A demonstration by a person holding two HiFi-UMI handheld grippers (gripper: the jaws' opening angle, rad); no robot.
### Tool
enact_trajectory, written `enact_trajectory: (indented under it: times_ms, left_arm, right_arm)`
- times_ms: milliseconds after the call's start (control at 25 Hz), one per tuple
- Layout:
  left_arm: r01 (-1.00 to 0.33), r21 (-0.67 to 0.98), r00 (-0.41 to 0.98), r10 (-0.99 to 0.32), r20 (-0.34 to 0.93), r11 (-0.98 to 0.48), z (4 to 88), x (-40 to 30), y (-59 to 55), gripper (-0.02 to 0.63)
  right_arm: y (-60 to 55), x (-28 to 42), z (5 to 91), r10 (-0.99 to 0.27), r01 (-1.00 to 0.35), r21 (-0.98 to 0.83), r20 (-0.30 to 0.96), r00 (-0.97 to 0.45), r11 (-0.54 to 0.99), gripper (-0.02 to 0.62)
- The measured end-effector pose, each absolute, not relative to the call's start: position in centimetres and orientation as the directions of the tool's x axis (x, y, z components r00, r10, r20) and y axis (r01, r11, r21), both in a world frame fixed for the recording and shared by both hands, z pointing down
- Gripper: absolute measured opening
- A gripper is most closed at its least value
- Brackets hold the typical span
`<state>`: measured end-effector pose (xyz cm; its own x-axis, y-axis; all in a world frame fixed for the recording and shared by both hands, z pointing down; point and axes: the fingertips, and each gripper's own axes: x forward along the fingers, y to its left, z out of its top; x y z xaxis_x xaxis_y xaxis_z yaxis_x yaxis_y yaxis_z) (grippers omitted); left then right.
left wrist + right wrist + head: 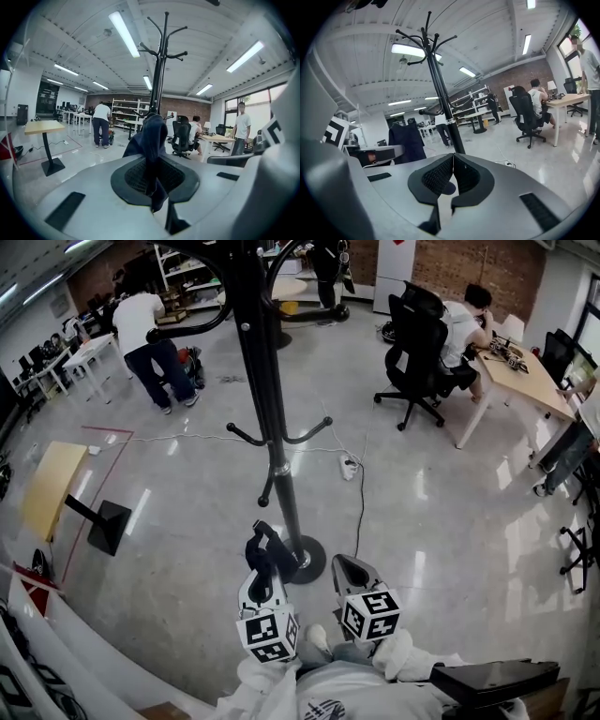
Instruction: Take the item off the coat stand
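Currently I am clamping my left claw (154, 176) fully down on the dark cloth (152, 136). The cloth is running up out of the seam between the pads and folding over just above them. Its long axis is standing roughly upright, in line with that seam. My right claw (453, 166) is sitting closed pad to pad, with nothing between the pads.

The coat stand (159, 75) is rising straight ahead of the left claw, directly behind the cloth, so the cloth is lying between my claw and the pole. In the head view the cloth is hanging near the foot of the pole, just beside the round base (319, 568) and below the lower hooks (319, 430). I am seeing no part of it draped on any hook, and the upper hooks (164, 47) are showing bare.

Judging from this, the item is already off the stand, and the left hand, the nearer one to the pole, is carrying it alone. The right claw is pointing past the right side of the base, apart from the cloth.

In my judgement the coming move is turning on the pole lying dead ahead. The cloth is calling for a draw back toward me or sideways, not forward, so that its loose end is not catching a lower hook.
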<state>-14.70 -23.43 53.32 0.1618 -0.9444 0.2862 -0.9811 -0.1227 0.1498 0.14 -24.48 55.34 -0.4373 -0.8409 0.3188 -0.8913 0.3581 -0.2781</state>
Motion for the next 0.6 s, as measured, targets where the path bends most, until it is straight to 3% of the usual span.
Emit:
enact_trajectory:
  times_ms: [600]
  left_arm:
    - [-0.989,0.128,0.104,-0.958,0.266,-0.072,51.3,-9.9,-18.0,0.023]
  right_arm:
    - [-19.1,5.3,54.8,-0.824,-0.867,-0.307,0.302,-0.479,0.392,0.012]
